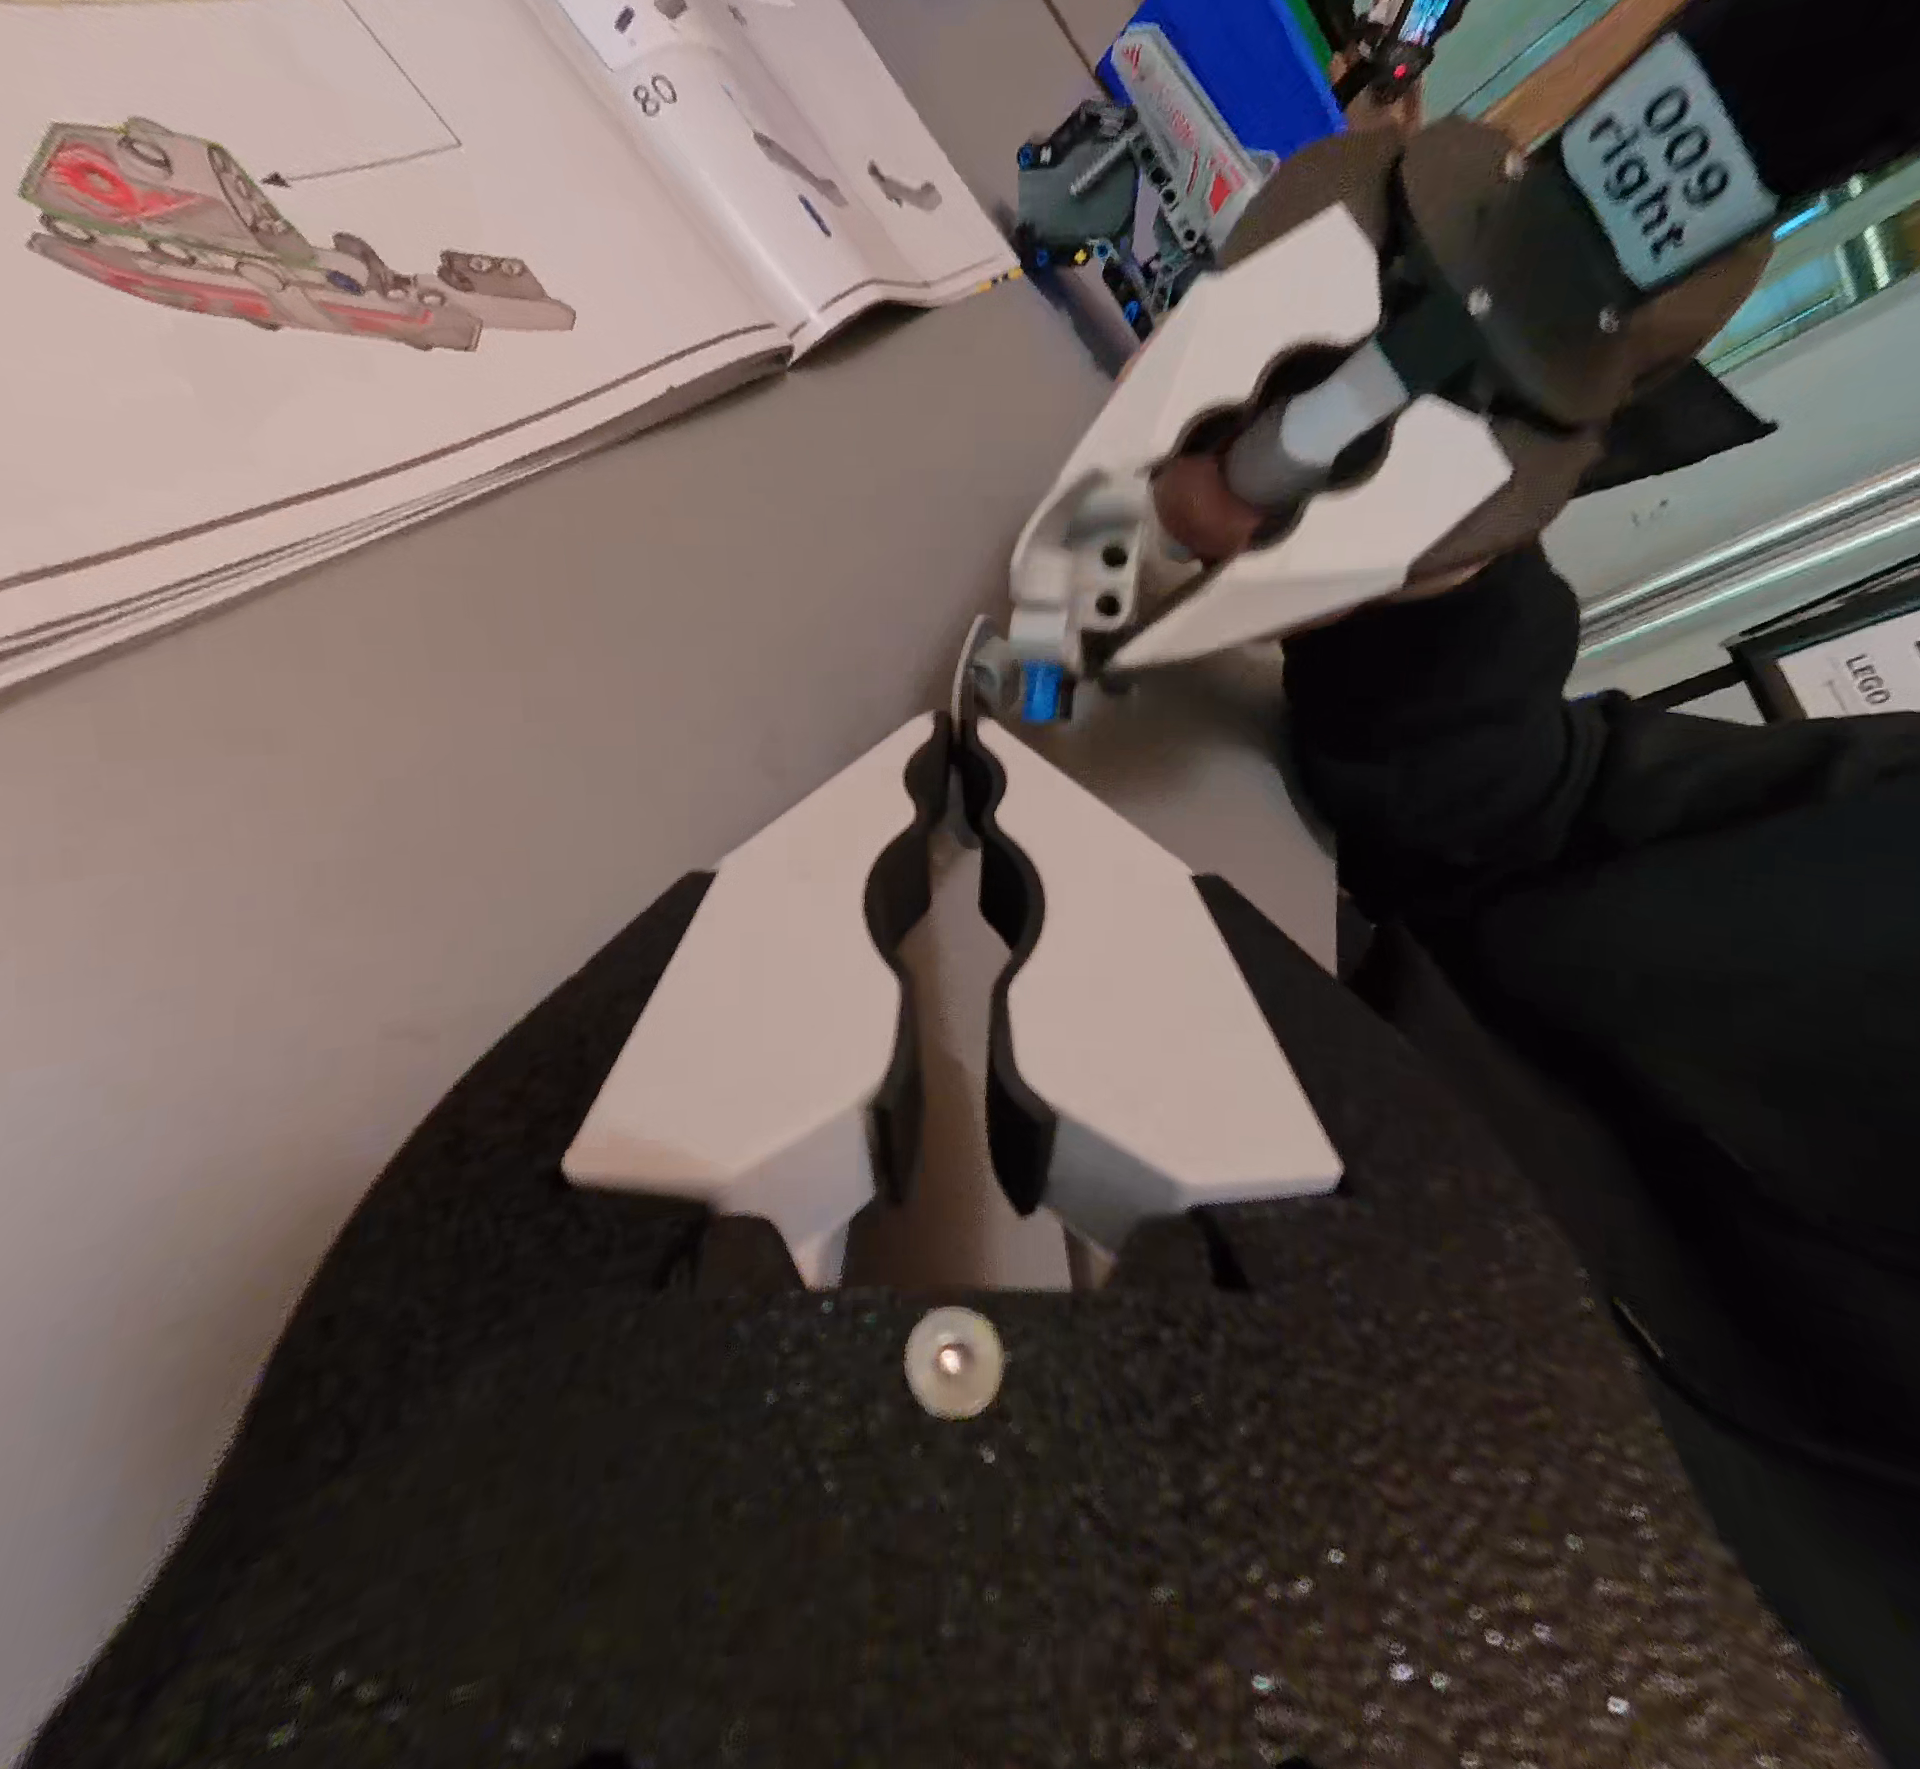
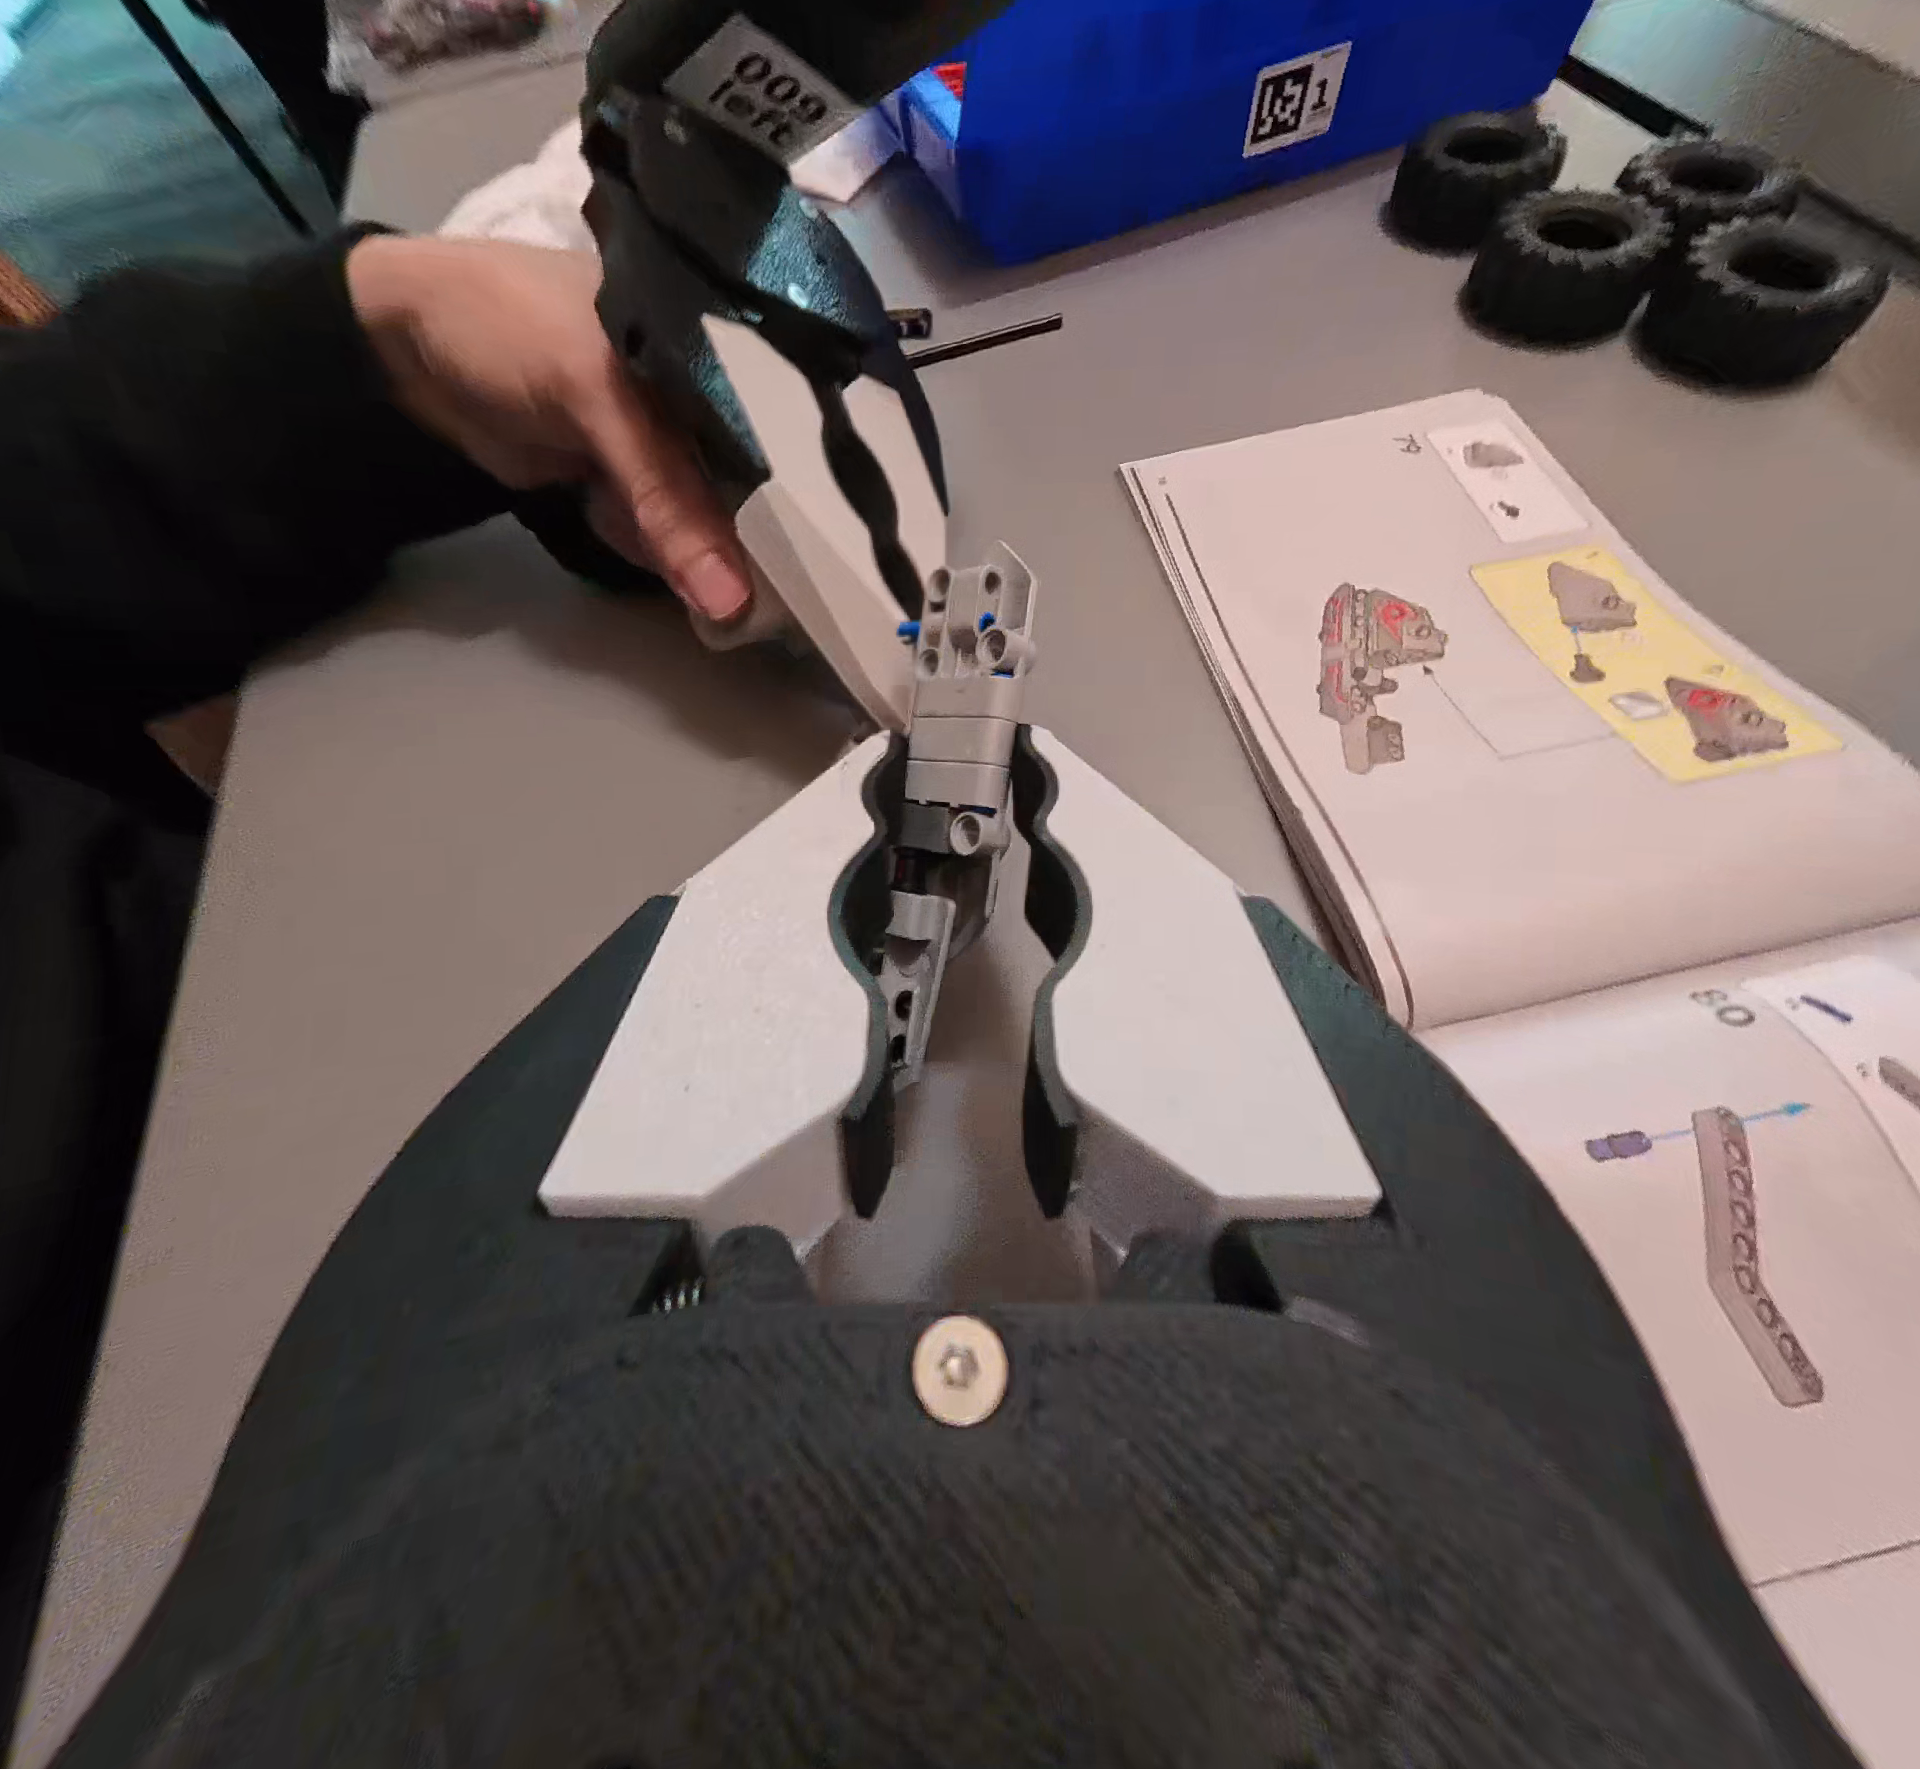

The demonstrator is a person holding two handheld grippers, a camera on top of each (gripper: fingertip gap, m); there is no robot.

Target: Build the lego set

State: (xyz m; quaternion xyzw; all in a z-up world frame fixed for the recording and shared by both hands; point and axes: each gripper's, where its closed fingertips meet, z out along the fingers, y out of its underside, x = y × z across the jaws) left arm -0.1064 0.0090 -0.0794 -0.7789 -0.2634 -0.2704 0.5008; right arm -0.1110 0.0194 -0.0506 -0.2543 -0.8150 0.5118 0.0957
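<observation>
Right gripper point(image 2: 951, 763) clamps the grey assembly point(image 2: 966, 680) lengthwise, its far end pointing at the left gripper point(image 1: 961, 732), whose jaws pinch a thin disc point(image 1: 968, 680) just beside it.

- The right tool point(image 2: 961, 763) has its fingers closed on a grey assembly point(image 2: 961, 711).
- The left tool point(image 1: 961, 732) is pinched nearly together at the tips.
- A hand point(image 2: 540, 400) in a black sleeve grips the left tool's handle.

Open white instruction booklet point(image 1: 312, 285) cut off at frame edges; blue plastic bin point(image 2: 1247, 5) cropped at top; clear parts bags point(image 2: 468, 5) too blurred to ID.
</observation>
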